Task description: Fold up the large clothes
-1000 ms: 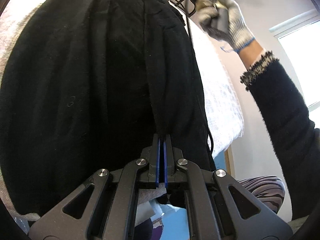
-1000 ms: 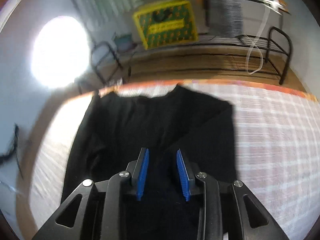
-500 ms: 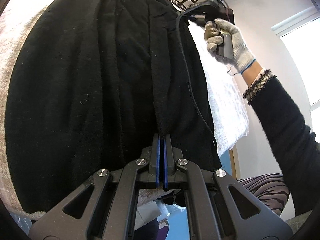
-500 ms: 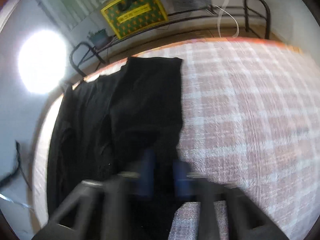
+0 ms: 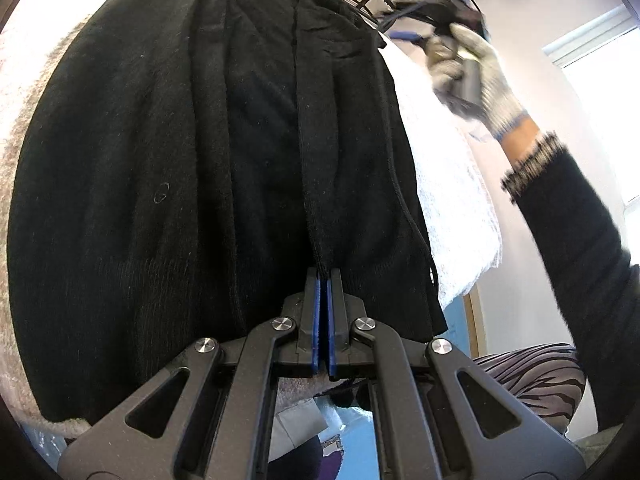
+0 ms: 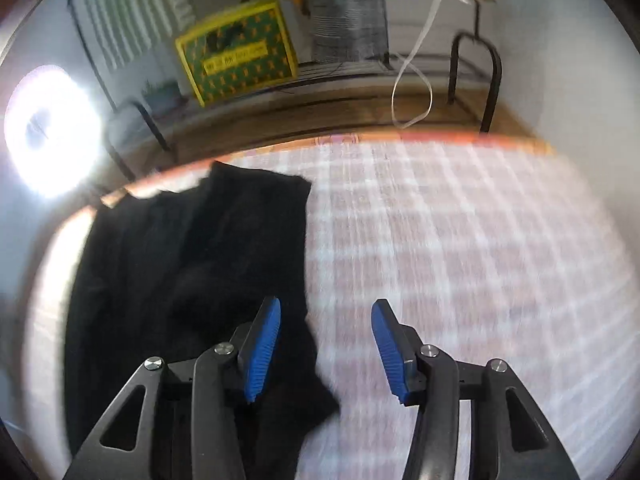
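A large black knit garment (image 5: 160, 168) lies spread on a pale checked blanket (image 6: 460, 248). My left gripper (image 5: 323, 276) is shut on a fold at the garment's ribbed hem. In the right wrist view the garment (image 6: 192, 264) lies at the left. My right gripper (image 6: 326, 320) is open and empty, above the garment's right edge and the blanket. In the left wrist view the right gripper (image 5: 440, 12) shows blurred at the far end, held by a gloved hand (image 5: 480, 68).
A wooden bed edge (image 6: 360, 136) and a black metal rack (image 6: 476, 76) lie beyond the blanket. A yellow-green box (image 6: 236, 64) stands on the rack. A bright lamp (image 6: 48, 132) glares at the left. The person's dark sleeve (image 5: 580, 240) crosses at the right.
My right gripper has opened wider and shifted right, off the garment toward the blanket. My left gripper keeps its hold on the hem.
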A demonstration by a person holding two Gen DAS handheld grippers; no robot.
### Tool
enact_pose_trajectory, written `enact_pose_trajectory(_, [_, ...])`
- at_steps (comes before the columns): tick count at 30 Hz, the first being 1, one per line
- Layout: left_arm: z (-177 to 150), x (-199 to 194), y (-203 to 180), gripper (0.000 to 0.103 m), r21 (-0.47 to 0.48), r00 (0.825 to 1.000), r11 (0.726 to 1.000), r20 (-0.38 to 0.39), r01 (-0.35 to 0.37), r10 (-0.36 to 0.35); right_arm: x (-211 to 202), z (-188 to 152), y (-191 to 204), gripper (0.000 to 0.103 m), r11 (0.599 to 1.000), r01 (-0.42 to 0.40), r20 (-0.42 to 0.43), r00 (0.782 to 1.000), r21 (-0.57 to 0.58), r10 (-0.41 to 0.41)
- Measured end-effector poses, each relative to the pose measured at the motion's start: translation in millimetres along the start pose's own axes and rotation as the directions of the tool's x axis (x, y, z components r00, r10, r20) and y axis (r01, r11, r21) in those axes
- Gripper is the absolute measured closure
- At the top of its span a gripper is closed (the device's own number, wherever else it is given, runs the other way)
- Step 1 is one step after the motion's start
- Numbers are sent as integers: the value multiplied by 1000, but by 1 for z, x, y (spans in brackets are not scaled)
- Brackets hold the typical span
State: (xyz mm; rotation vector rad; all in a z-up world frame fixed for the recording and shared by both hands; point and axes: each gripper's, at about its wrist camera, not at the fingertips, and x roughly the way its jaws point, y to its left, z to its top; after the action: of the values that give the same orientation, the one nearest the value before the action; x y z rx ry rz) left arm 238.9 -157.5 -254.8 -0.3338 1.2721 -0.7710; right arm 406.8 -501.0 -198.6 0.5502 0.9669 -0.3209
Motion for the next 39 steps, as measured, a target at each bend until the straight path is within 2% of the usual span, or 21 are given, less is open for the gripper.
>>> enact_pose_trajectory(1, [0,0,0,103,-2,1000,1000,0,2,-2,-3,-7,-4,52,999,-26,-14,1000,32,26])
enact_pose_trajectory(2, [0,0,1,103,-2,1000,1000,-1,2,-2,-9,-18,-13,52,993,-82,-37,996,87,85])
enact_pose_trajectory(4, [0,0,0,103,0,1000,1000,0,-1,1,-11,-38,-25,52,973,-163,-76,981,164,177])
enact_pose_trajectory(8, [4,-2,3,103,3,1000,1000,0,-9,9,7,-50,-17,55,962,-212,-138,962,170,236])
enact_pose_trajectory(9, [4,-3,3,103,6,1000,1000,0,-12,12,11,-51,-14,69,962,-220,-134,961,164,243])
enact_pose_trajectory(10, [5,-3,3,103,9,1000,1000,0,-14,14,14,-51,-12,89,961,-226,-132,960,159,248])
enact_pose_trajectory(11, [5,-2,3,103,11,1000,1000,0,-16,16,16,-49,-7,99,966,-218,-130,963,137,235])
enact_pose_trajectory(12, [5,-2,3,103,10,1000,1000,-1,-16,16,16,-46,-2,102,976,-190,-126,971,105,202])
enact_pose_trajectory(15, [6,-3,2,103,15,1000,1000,-3,-14,15,6,-29,5,102,998,-65,-60,996,-2,65])
enact_pose_trajectory(18, [8,-1,1,103,11,1000,1000,-7,-13,13,5,-13,-6,102,1000,-14,-29,999,15,14])
enact_pose_trajectory(20, [9,-1,1,103,12,1000,1000,-8,-17,17,10,-10,-5,102,999,-37,-42,998,-2,37])
enact_pose_trajectory(21, [9,-1,1,103,12,1000,1000,-9,-18,19,9,-11,-3,96,999,-30,-39,999,-16,30])
enact_pose_trajectory(25, [11,-2,1,103,7,1000,1000,-19,-7,8,-12,-21,-8,75,995,-92,-19,995,42,93])
enact_pose_trajectory(29, [14,-7,4,103,9,1000,1000,-10,-21,21,-61,-40,-5,72,991,-128,19,992,31,128])
enact_pose_trajectory(32, [16,-9,8,103,-30,1000,999,-28,12,-13,-104,-59,-2,69,980,-196,45,980,42,194])
enact_pose_trajectory(36, [17,-14,7,103,-24,1000,1000,-18,-7,7,-167,-96,3,68,965,-264,82,962,15,262])
enact_pose_trajectory(39, [15,-22,1,103,0,998,998,14,-58,58,-207,-134,8,67,952,-305,87,949,9,303])
